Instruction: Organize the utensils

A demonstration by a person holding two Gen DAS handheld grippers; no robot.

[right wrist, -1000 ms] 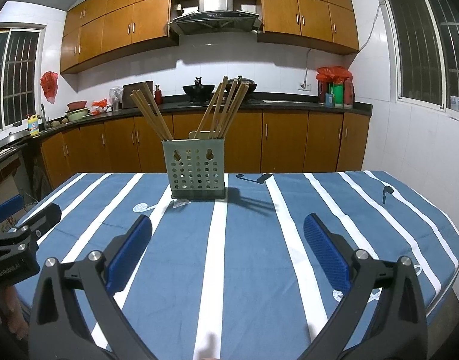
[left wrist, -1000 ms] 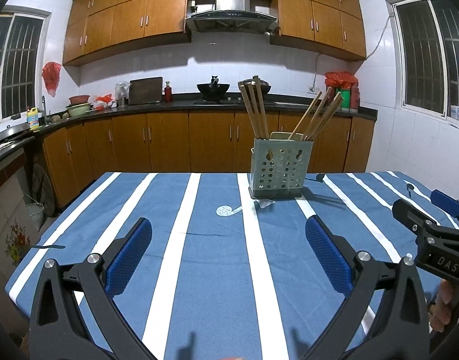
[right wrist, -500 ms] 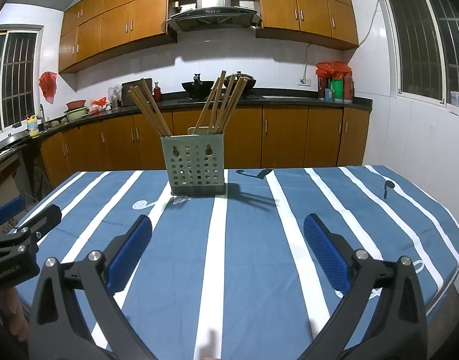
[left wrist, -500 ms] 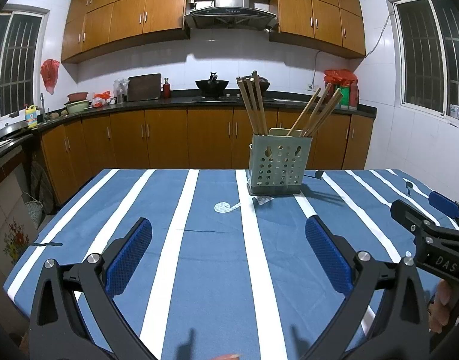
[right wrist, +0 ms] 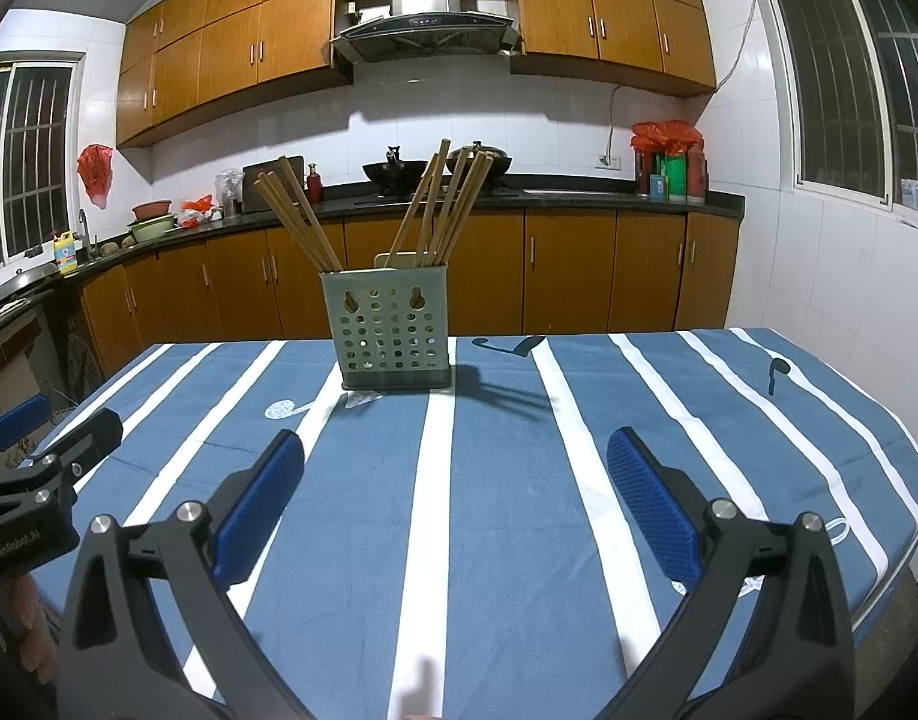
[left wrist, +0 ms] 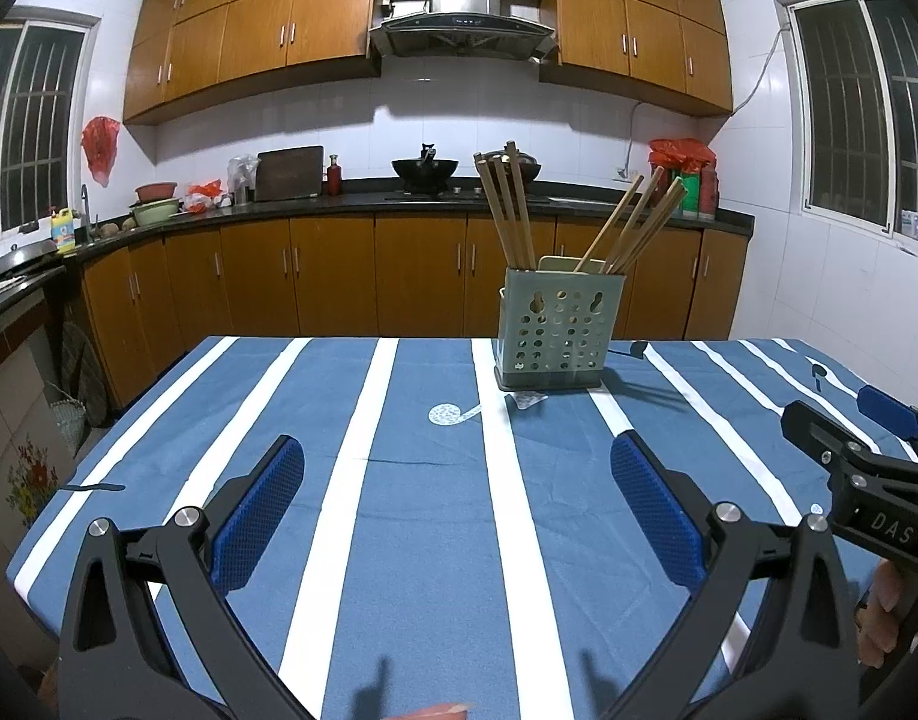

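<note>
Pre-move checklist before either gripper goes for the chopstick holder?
1. Left gripper open and holding nothing: ok.
2. Right gripper open and holding nothing: ok.
3. Grey-green perforated plastic utensil holder upright on the blue-and-white striped tablecloth: ok.
4. Wooden chopsticks all inside the holder, in two leaning bunches: ok.
5. Stray utensils loose on the cloth: cannot tell; only printed motifs and a small pale scrap in front of the holder show.
6. Path from both grippers to the holder unobstructed: ok.
</note>
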